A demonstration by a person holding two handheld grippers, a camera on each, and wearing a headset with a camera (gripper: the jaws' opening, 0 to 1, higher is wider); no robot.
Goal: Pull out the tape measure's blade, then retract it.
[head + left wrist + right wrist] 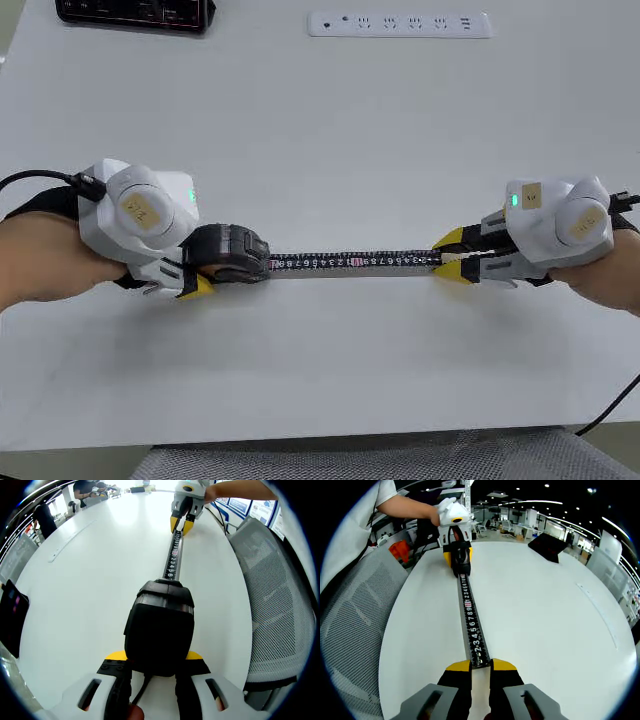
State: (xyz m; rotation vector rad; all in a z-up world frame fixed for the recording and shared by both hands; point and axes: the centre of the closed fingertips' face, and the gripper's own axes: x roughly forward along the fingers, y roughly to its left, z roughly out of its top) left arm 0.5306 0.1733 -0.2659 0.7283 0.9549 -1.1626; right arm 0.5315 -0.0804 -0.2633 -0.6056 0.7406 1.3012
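The case (160, 625) is clamped in the jaws of the left gripper (156, 656); the tip of the blade (470, 620) is pinched in those of the right gripper (480, 667).

Blade (350, 262) stretched across frame middle, from tape measure (232, 255) in left gripper (205, 270) to right gripper (447, 256): low barrier there. Desk (320, 130) bare above and below blade. Power strip (400, 24) top centre, dark device (135, 12) upper left. Mesh chair (380, 458) along bottom edge.

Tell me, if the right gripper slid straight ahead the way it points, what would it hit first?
The right gripper is shut on the blade. Straight along it, the first obstacle looks like the tape measure case, held in the left gripper.
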